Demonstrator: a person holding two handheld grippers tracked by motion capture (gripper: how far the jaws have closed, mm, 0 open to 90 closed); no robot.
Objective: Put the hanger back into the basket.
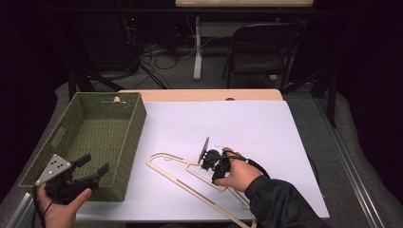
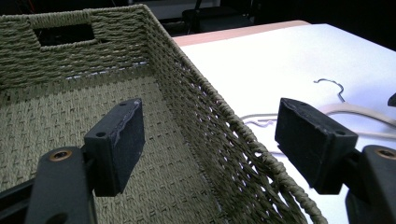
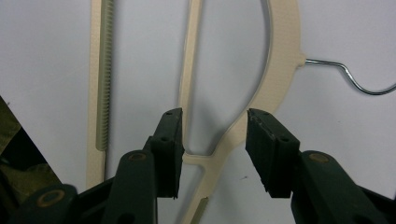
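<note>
A cream clothes hanger (image 1: 180, 172) with a thin metal hook (image 3: 352, 77) lies flat on the white table cover. My right gripper (image 1: 209, 164) hovers over its upper arm near the neck, open, with the hanger's curved arm (image 3: 275, 70) between and just beyond the jaws. The ribbed bottom bar (image 3: 103, 79) runs along the left of the right gripper view. My left gripper (image 1: 90, 166) is open at the near right corner of a green woven basket (image 1: 102, 137), one jaw over the basket's inside, the other outside its right wall (image 2: 219, 116). The hanger (image 2: 355, 112) lies beyond it.
The basket stands on the table's left side. White cover (image 1: 237, 128) spreads over the wooden table. A folding chair (image 1: 263, 47), table legs and cables stand on the floor behind the table.
</note>
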